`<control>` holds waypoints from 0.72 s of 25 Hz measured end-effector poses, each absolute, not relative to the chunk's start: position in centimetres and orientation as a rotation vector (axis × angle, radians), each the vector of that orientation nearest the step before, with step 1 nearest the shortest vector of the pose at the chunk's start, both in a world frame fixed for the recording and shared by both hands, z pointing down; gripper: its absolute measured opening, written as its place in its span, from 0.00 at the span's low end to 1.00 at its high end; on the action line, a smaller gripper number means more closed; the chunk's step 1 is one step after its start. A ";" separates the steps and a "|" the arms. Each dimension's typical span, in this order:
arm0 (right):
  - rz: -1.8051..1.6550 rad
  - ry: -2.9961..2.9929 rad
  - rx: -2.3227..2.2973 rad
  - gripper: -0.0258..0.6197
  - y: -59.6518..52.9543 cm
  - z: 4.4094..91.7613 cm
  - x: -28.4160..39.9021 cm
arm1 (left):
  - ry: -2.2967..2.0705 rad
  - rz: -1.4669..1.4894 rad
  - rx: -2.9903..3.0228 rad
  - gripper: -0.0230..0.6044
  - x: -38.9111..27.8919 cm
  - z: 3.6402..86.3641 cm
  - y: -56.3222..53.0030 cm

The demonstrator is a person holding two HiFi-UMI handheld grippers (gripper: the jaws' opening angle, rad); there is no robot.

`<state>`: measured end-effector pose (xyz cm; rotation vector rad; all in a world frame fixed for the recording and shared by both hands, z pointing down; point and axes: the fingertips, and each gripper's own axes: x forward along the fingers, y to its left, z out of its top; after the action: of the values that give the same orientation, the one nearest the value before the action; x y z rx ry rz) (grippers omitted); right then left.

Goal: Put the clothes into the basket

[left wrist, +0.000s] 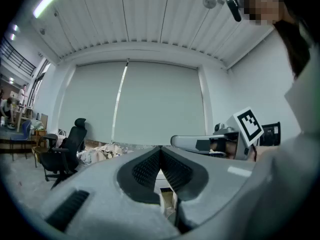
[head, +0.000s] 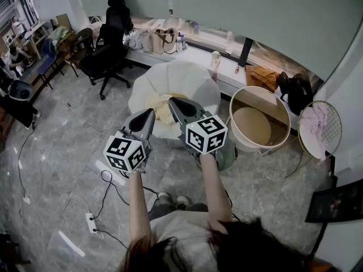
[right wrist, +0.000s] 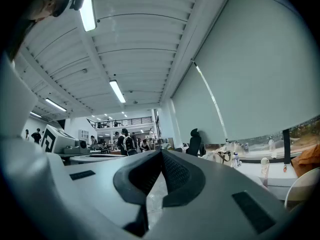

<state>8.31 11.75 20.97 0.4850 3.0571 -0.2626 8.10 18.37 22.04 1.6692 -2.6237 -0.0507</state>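
Observation:
Both grippers are held level in front of the person, side by side. My left gripper (head: 151, 113) (left wrist: 161, 148) is shut with nothing between its pads. My right gripper (head: 172, 101) (right wrist: 161, 151) is also shut and empty. Just beyond their tips stands a wide white tub (head: 193, 75) with a pale yellow cloth (head: 159, 105) lying in it. To the right sits a round beige basket (head: 272, 103), with nothing in it. A pink cloth (head: 317, 126) hangs in a wire-frame basket (head: 334, 115) at the far right. An orange cloth (head: 262, 76) lies on the low ledge behind.
A black bag (head: 296, 86) sits on the ledge (head: 198, 55) by the orange cloth. Black office chairs (head: 108, 47) stand at the back left. A cable and power strip (head: 92, 222) lie on the tiled floor. A greenish item (head: 227, 157) sits below my right gripper.

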 end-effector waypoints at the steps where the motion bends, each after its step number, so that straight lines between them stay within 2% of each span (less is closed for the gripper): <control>1: -0.266 3.056 0.481 0.05 11.8 21.0 8.3 | -2.623 -0.048 1.670 0.05 8.1 22.1 18.4; 18: -0.313 3.064 0.435 0.05 10.6 21.2 8.5 | -2.585 -0.073 1.665 0.05 8.4 22.8 18.3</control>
<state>8.51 10.57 21.20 0.4346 3.0637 -0.3133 8.43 18.30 22.85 1.6652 -2.5852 -0.0735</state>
